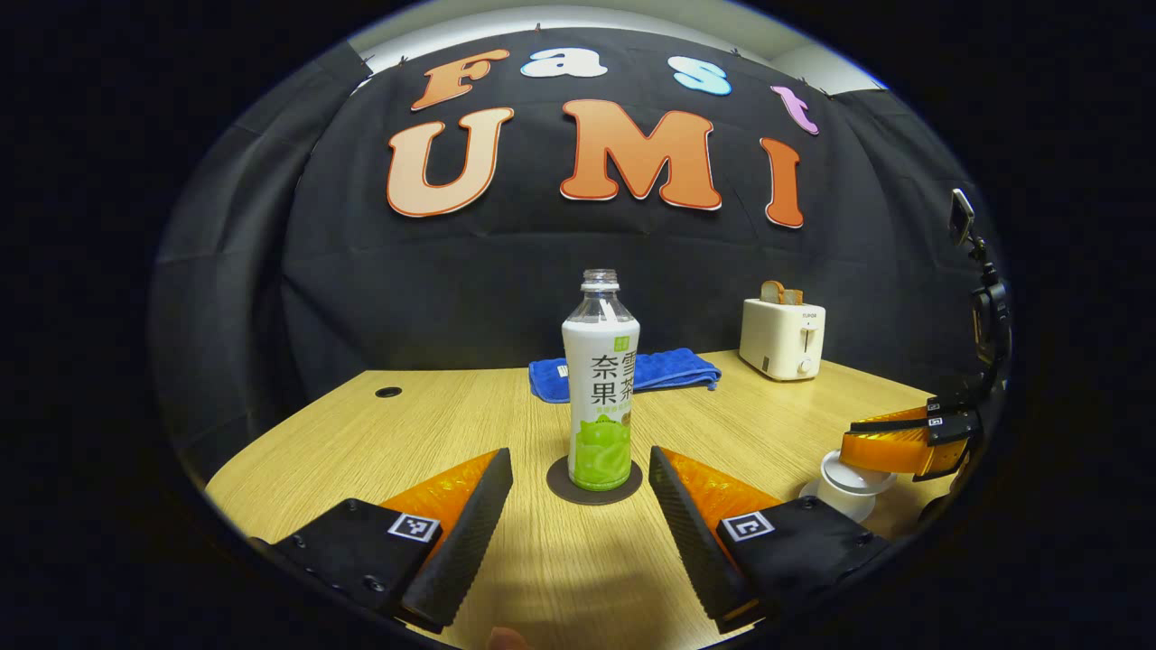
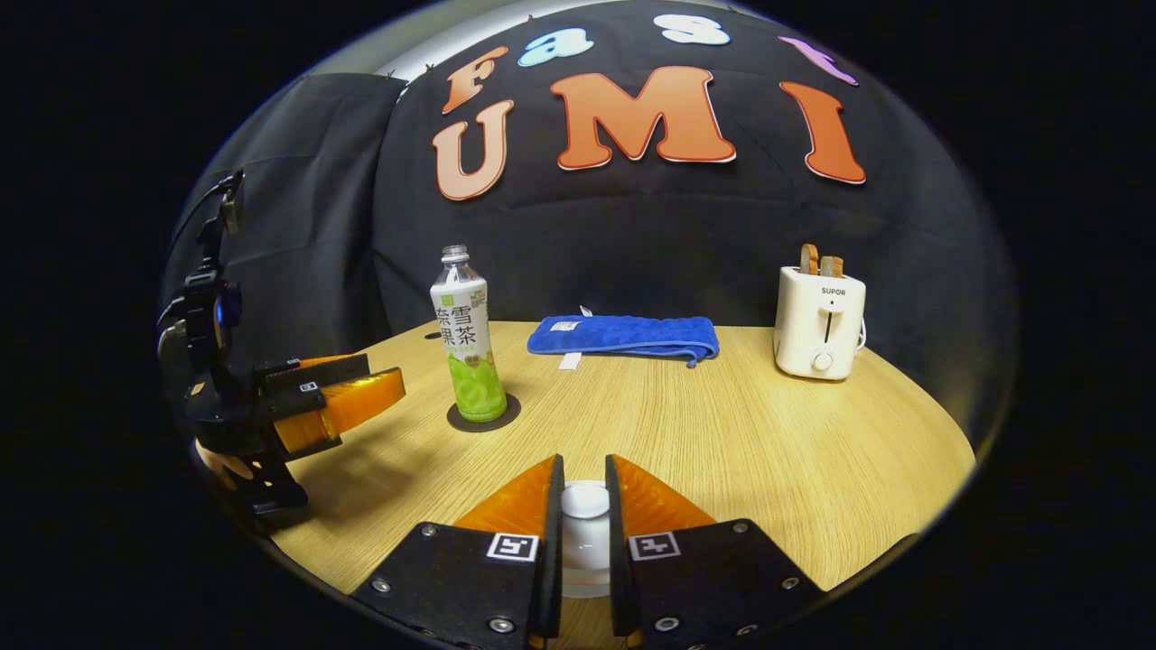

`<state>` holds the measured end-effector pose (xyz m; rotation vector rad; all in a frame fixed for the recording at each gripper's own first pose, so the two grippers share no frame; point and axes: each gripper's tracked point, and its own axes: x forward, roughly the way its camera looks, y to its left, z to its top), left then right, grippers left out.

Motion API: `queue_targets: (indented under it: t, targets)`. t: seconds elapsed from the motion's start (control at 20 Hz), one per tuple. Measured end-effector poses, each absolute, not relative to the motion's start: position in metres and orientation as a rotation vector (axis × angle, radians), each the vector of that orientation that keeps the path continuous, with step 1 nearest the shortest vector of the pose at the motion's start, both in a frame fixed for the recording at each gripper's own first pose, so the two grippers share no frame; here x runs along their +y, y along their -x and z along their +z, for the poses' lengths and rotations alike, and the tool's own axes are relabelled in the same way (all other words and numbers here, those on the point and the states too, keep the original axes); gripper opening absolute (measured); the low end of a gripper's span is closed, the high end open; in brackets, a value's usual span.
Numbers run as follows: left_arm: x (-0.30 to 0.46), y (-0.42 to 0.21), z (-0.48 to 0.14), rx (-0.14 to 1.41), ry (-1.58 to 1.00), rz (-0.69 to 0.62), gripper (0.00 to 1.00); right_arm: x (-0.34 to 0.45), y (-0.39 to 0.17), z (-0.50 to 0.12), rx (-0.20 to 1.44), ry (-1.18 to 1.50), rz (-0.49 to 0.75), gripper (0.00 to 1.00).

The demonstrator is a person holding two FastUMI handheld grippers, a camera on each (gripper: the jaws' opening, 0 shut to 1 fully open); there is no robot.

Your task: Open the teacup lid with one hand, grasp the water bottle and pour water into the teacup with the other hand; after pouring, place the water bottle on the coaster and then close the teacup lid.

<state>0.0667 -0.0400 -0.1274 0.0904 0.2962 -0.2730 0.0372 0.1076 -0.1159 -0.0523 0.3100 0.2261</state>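
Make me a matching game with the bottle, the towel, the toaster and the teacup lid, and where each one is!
Things:
1. bottle
2. towel
3. toaster
4. teacup lid

Places:
A. between the right claw's fingers
B. standing on the dark coaster
C. folded at the back of the table, in the middle
D. at the back right, with toast in its slots

Pairs: 1-B, 2-C, 3-D, 4-A

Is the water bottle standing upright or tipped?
Upright: the water bottle stands on the coaster, neck up, with no cap, between the open left gripper fingers, untouched.
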Motion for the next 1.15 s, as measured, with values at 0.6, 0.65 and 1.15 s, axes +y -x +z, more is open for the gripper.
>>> queue_targets:
  t: [0.6, 0.65, 1.15]
  targets:
    - [-0.037, -0.059, -0.101, 0.240, -0.119, -0.262, 0.96, 0.067, -0.029, -0.074, 0.247, 0.036, 0.137, 0.89]
    - [-0.037, -0.059, -0.098, 0.234, -0.122, -0.263, 0.98, 0.059, -0.029, -0.069, 0.239, 0.025, 0.121, 0.93]
    - [-0.035, -0.054, -0.063, 0.165, -0.079, -0.218, 0.95, -0.007, -0.018, -0.038, 0.144, 0.015, -0.012, 0.97]
